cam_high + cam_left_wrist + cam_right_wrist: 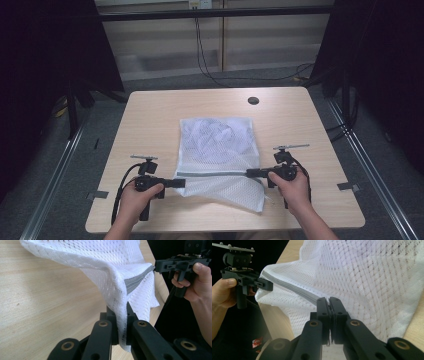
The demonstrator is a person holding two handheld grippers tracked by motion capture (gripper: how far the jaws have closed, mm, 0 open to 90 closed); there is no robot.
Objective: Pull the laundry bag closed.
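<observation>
So both the left gripper and the right gripper are clamped on the zipper band of the white mesh bag lying mid-table, gripped and stretched, yet apparently still zipped.

The bag is white open mesh with a grey zip. Both grippers are black. The table is pale wood grain.

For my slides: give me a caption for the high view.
Two grippers stretch a white mesh bag by its grey zipper.
</observation>
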